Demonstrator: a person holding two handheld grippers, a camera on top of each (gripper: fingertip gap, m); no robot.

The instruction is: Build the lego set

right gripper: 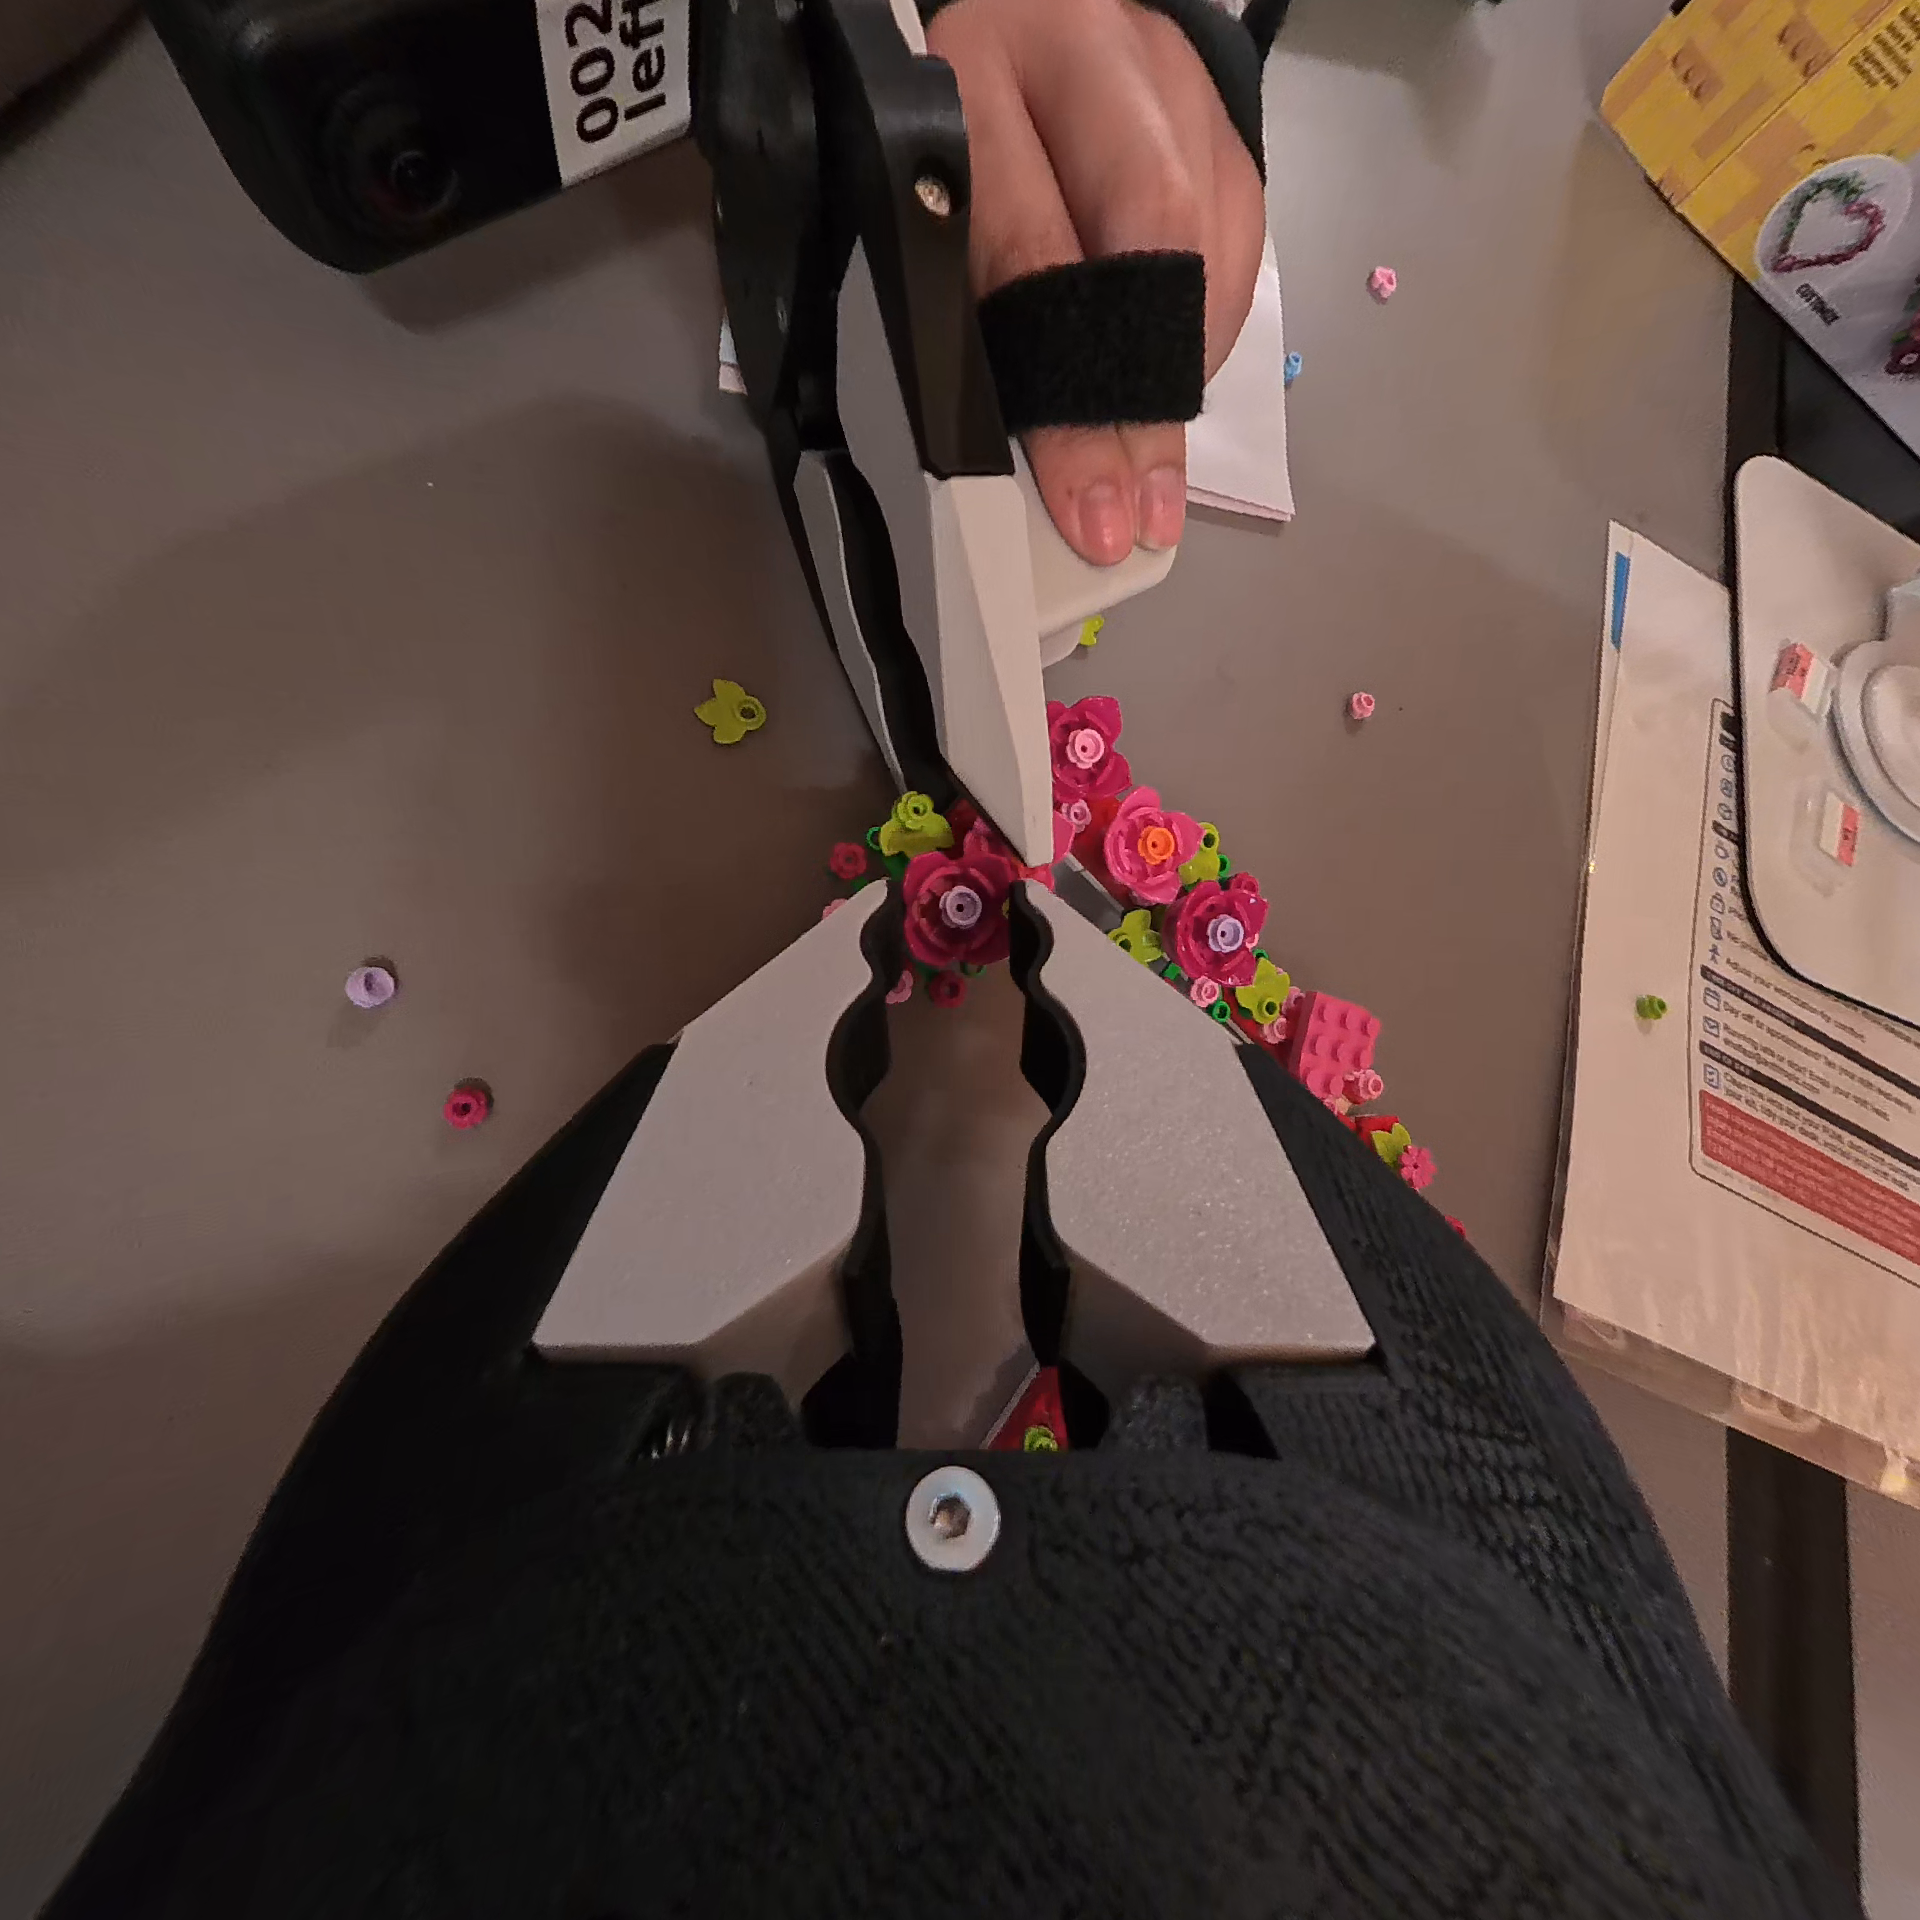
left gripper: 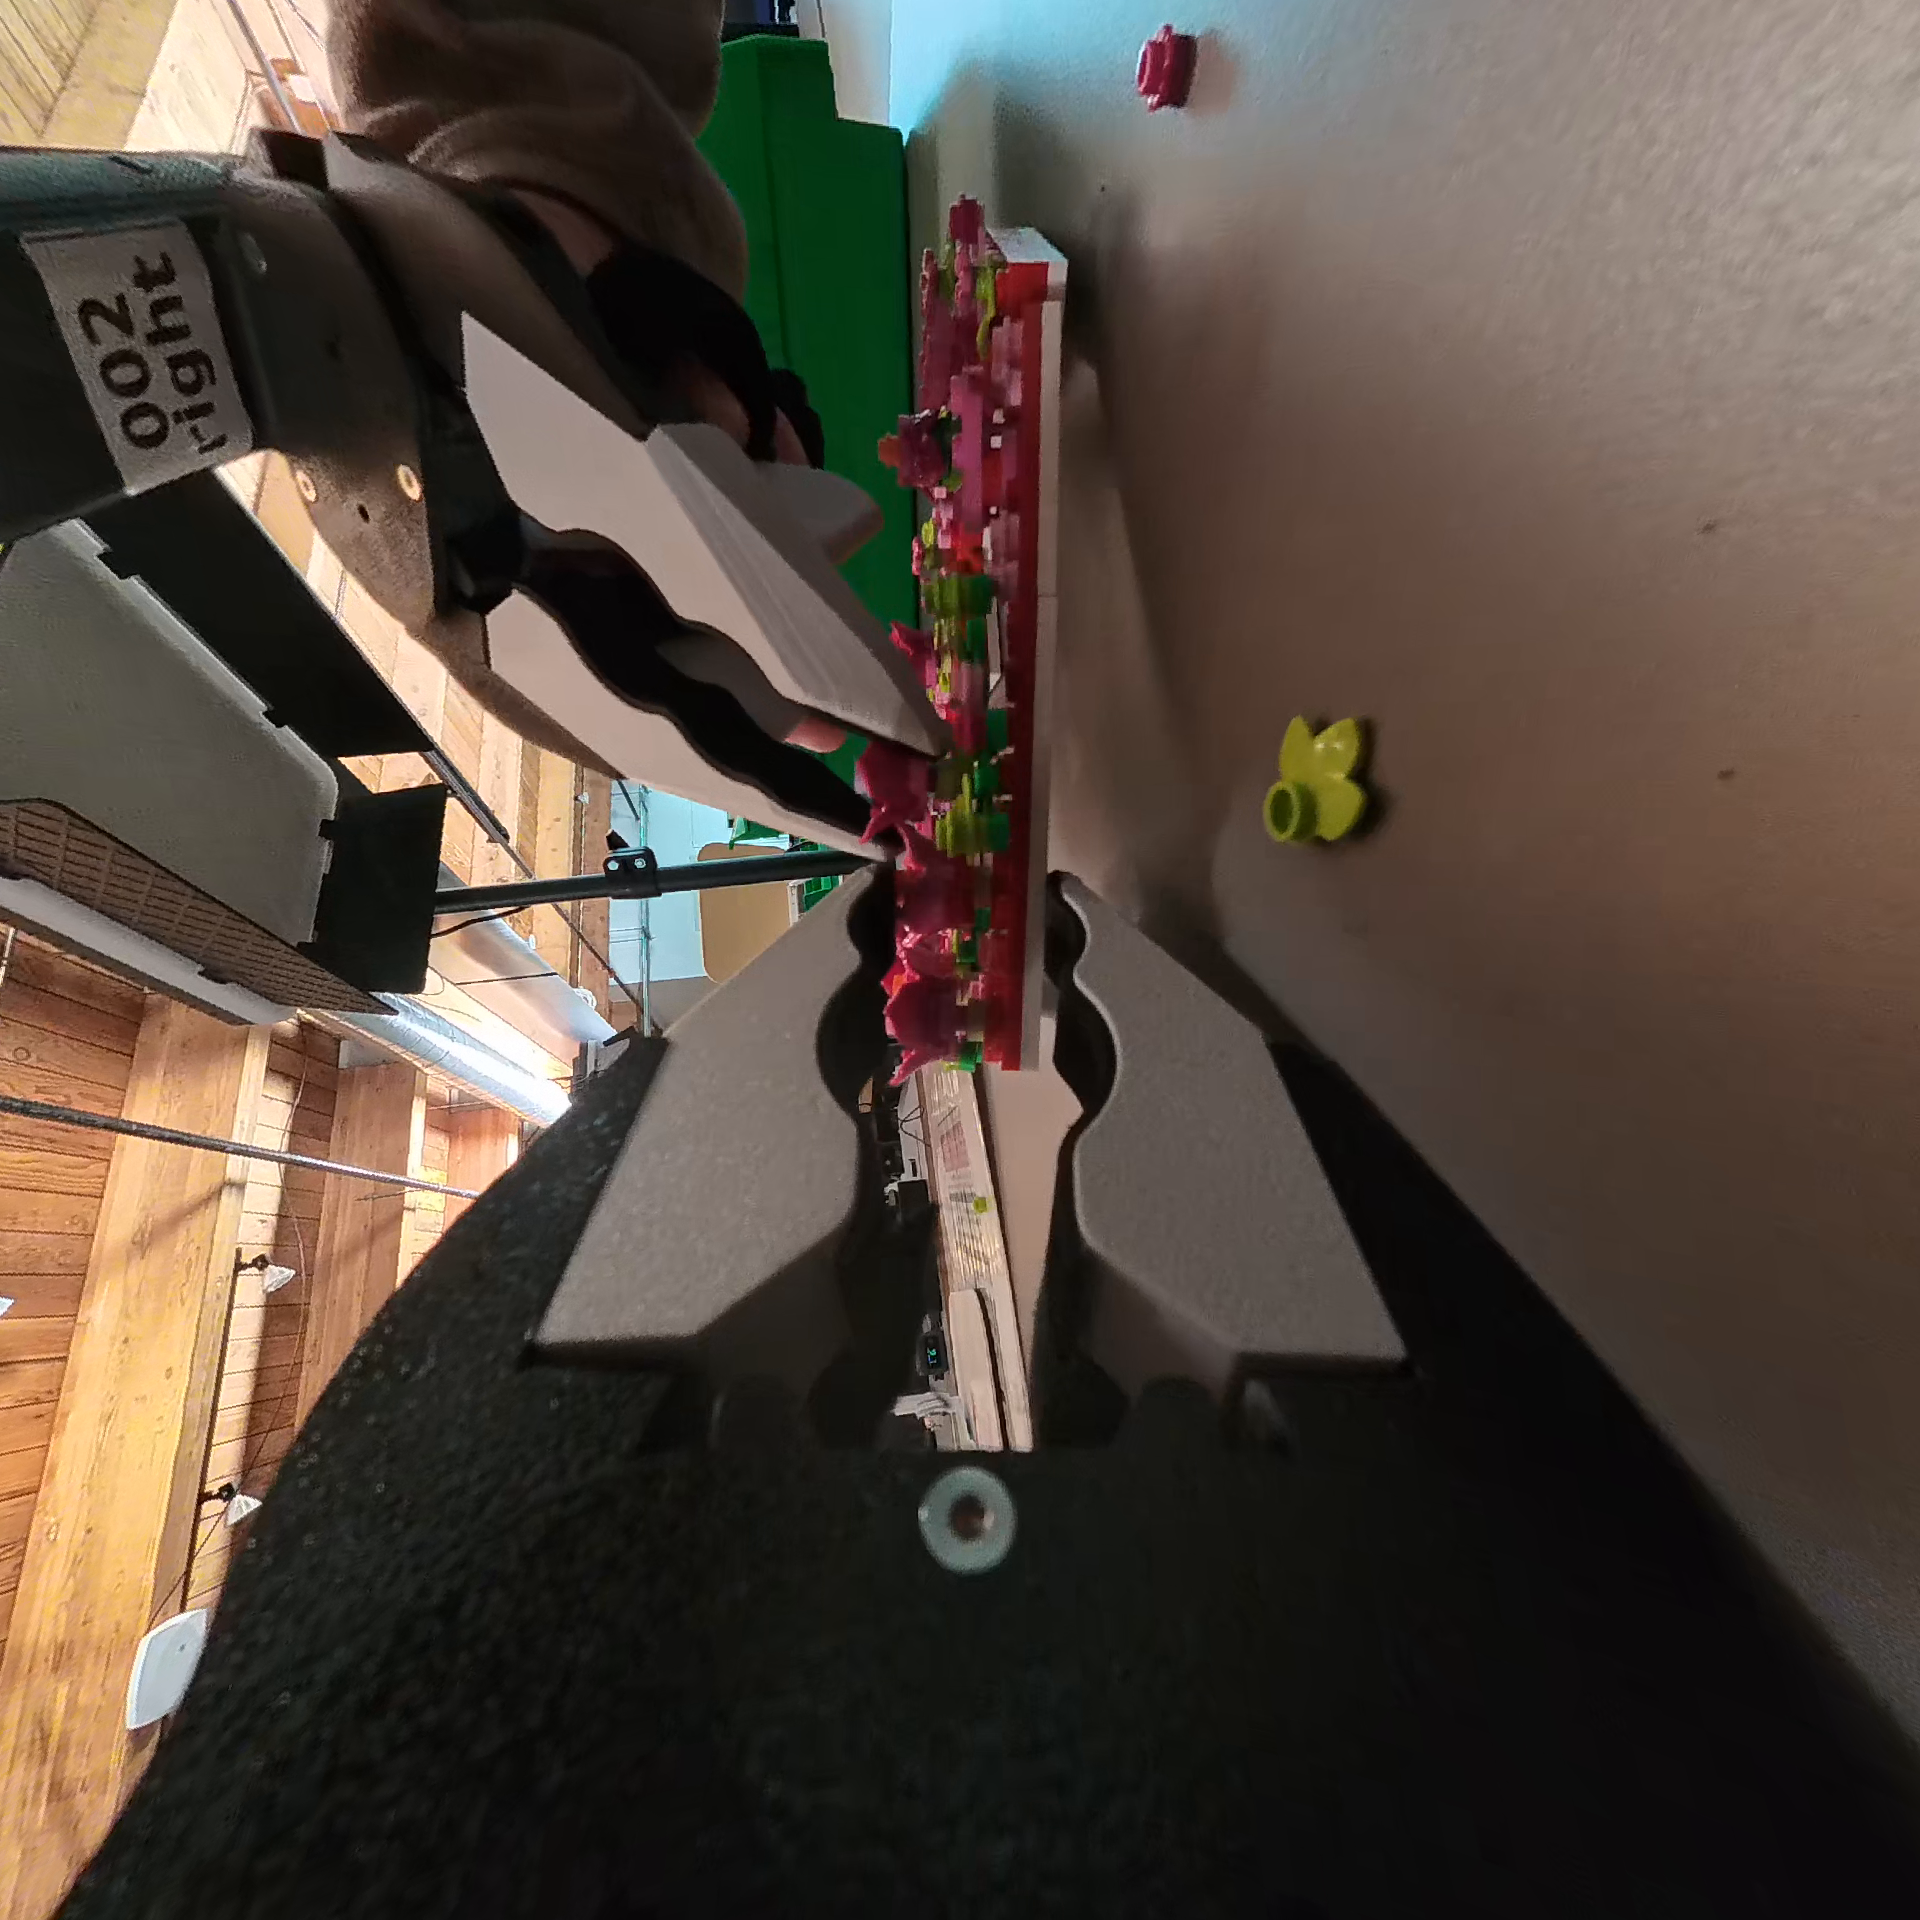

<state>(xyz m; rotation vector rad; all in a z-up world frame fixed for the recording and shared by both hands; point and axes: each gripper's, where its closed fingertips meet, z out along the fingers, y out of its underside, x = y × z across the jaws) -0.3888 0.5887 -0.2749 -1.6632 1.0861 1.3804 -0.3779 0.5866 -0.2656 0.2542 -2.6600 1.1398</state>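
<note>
The lego build [left gripper: 1023, 665] is a red and white plate covered with magenta flowers and lime leaves; it also shows in the right wrist view [right gripper: 1153, 847]. My left gripper [left gripper: 966, 894] is shut on the near end of the build, one finger on the flower side and one under the white plate. It enters the right wrist view from the top [right gripper: 1023, 821]. My right gripper [right gripper: 954, 896] is shut on a magenta rose [right gripper: 956, 914] with a lilac centre, at the build's end. In the left wrist view its tips [left gripper: 899, 805] meet that flower right beside my left fingers.
Loose pieces lie on the grey table: a lime leaf [right gripper: 730, 713] [left gripper: 1314, 779], a lilac stud [right gripper: 370, 985], a magenta stud [right gripper: 465, 1108] and pink studs [right gripper: 1361, 707]. Paper sheets [right gripper: 1662, 1091], a white tray [right gripper: 1829, 727] and a yellow box [right gripper: 1766, 135] are at the right. The tips of both grippers are at nearly the same place. Both grippers' tips are roughly 7 cm from the lime leaf [right gripper: 730, 713].
</note>
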